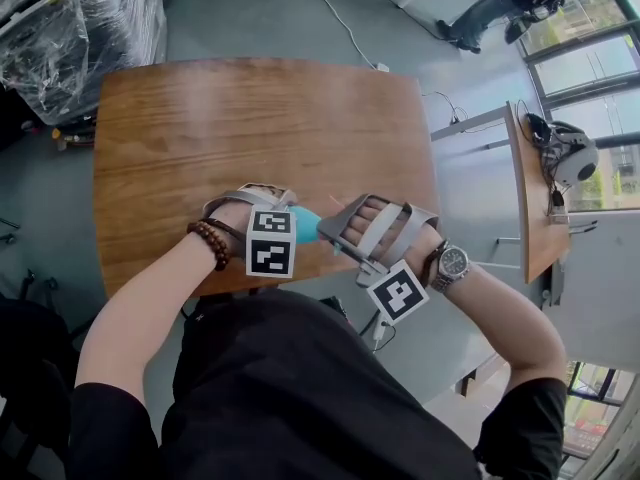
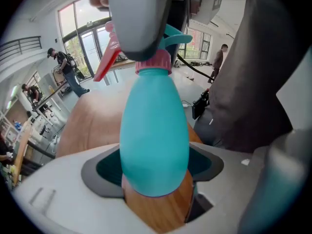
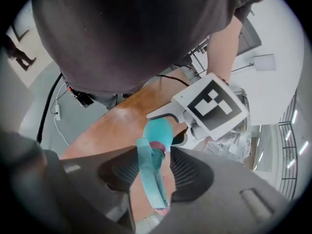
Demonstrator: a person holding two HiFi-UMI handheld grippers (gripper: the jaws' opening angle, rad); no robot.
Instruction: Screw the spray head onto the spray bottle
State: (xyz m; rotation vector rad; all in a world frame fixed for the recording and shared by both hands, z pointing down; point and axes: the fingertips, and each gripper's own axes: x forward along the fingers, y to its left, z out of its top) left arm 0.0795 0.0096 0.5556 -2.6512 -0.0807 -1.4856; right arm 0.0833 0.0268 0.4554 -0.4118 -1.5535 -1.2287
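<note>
A teal spray bottle [image 2: 153,135] lies between the pads of my left gripper [image 2: 155,179], which is shut on its belly just above the near edge of the wooden table [image 1: 250,118]. A pink collar [image 2: 153,62] sits at the bottle's neck, with a red trigger [image 2: 107,57] sticking out to the left. The teal spray head [image 3: 151,174] lies between the ribbed pads of my right gripper [image 3: 153,177], which touch it on both sides. In the head view the two grippers [image 1: 290,213] [image 1: 335,230] meet tip to tip, and only a patch of the bottle [image 1: 305,223] shows.
A second narrow table [image 1: 530,198] with a headset stands to the right. Plastic-wrapped goods [image 1: 70,28] are piled at the back left. A cable [image 1: 335,13] runs across the floor beyond the table, and a person [image 1: 500,3] sits far off.
</note>
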